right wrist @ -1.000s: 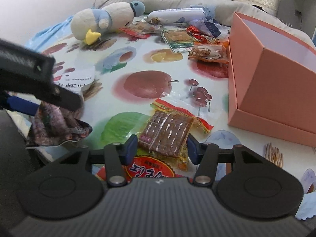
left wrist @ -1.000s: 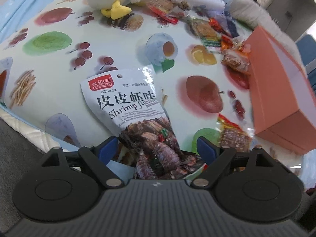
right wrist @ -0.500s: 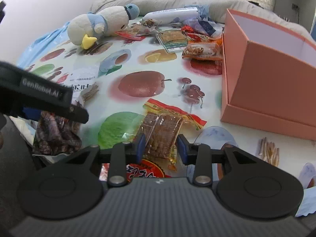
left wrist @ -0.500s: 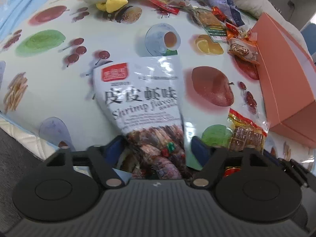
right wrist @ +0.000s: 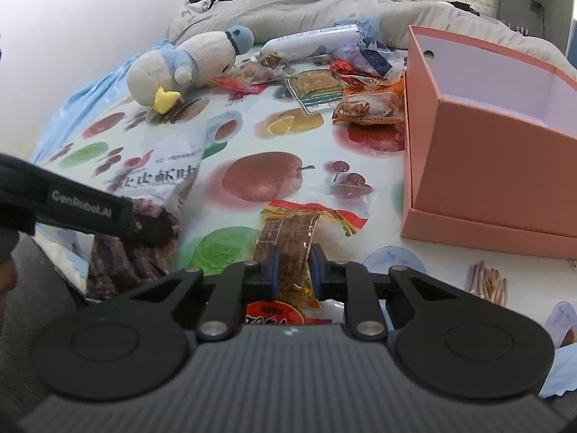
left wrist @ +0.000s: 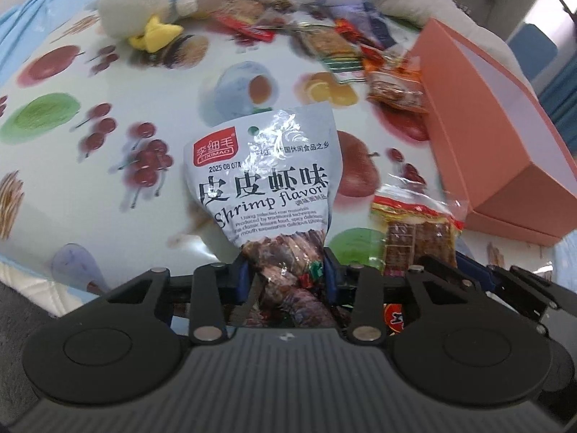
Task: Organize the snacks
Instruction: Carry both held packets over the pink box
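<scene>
My left gripper is shut on the lower end of a grey shrimp-flavor snack bag and holds it tilted up off the fruit-print cloth. My right gripper is shut on a red-and-yellow packet of brown snack strips. That packet also shows in the left wrist view, with the right gripper at the lower right. The shrimp bag and the left gripper's finger show at the left of the right wrist view. An open pink box stands to the right.
A pile of several snack packets and a white tube lie at the far side beside the pink box. A plush duck lies at the far left. A grey blanket is behind. The bed edge is near me.
Both grippers have closed: the left on the shrimp bag, which is raised and turned more upright, the right on the strip packet, whose near end has lifted.
</scene>
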Available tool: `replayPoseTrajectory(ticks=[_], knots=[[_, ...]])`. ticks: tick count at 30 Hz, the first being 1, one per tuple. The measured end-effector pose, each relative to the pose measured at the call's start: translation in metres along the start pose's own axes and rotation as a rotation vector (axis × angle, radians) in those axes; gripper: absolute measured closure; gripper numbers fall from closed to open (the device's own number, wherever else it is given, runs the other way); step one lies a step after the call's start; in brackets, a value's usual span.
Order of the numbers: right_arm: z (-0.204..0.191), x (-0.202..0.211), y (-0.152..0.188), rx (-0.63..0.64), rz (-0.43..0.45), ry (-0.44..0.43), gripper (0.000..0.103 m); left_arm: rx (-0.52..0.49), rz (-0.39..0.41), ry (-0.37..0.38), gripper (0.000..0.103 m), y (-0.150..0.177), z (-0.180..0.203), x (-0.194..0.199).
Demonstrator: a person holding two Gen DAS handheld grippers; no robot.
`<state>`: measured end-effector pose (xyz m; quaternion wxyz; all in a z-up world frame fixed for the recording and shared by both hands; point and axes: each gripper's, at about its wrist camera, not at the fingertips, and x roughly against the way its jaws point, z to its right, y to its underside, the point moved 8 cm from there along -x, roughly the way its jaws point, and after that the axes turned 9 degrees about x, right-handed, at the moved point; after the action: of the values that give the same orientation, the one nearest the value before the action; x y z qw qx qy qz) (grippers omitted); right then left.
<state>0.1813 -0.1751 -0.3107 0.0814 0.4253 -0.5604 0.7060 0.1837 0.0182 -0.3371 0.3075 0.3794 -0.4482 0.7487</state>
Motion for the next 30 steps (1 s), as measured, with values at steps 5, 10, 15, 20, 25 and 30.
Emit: replayPoseTrajectory(ticks=[5,10,15,20,25,30], knots=[[0.007,0.017,-0.012,-0.027,0.028,0.005,0.09,-0.046,-0.016,0.013,0.06,0.001,0.01,0.01],[0.016,0.034,-0.023,-0.016,0.046,0.026,0.09,-0.053,0.018,0.034,0.06,-0.008,0.02,0.026],[0.027,0.054,-0.037,-0.025,0.081,0.047,0.09,-0.071,0.028,0.061,0.06,-0.017,0.037,0.043],[0.033,0.078,-0.052,-0.024,0.105,0.063,0.09,-0.076,0.067,0.099,0.06,-0.026,0.055,0.065],[0.036,0.1,-0.066,-0.03,0.123,0.079,0.09,-0.076,0.087,0.131,0.06,-0.031,0.071,0.087],[0.042,0.117,-0.071,-0.048,0.138,0.098,0.09,-0.089,0.115,0.154,0.06,-0.035,0.083,0.107]])
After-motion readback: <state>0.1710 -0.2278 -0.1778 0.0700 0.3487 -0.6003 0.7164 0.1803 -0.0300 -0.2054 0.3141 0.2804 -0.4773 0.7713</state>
